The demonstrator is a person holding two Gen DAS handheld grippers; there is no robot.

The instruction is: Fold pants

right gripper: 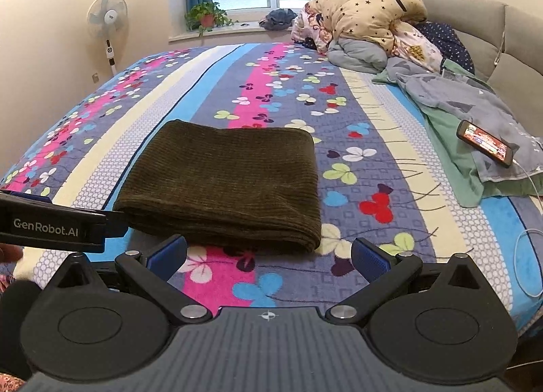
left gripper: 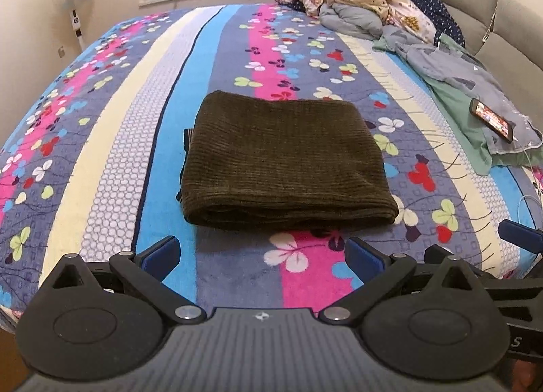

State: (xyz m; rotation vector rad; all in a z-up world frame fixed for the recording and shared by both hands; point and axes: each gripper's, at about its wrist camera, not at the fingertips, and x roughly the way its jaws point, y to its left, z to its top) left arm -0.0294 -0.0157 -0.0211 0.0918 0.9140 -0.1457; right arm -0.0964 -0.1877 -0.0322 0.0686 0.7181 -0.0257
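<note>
Dark olive corduroy pants [left gripper: 281,161] lie folded into a flat, neat rectangle on the striped, flowered bedspread [left gripper: 101,141]. My left gripper [left gripper: 261,256] is open just short of their near edge, nothing between its blue pads. From the right wrist camera the pants [right gripper: 227,185] sit ahead and to the left. My right gripper [right gripper: 268,258] is open too, empty, over the bedspread [right gripper: 390,161] near the pants' front right corner. The left gripper's body [right gripper: 51,226] shows at the left edge of that view.
A phone [right gripper: 485,146] with a lit screen and a white cable rests on crumpled grey-green bedding [right gripper: 475,110] at the right. Piled quilts [right gripper: 366,22] fill the far right corner. A standing fan [right gripper: 108,22] and a potted plant [right gripper: 207,17] are by the window.
</note>
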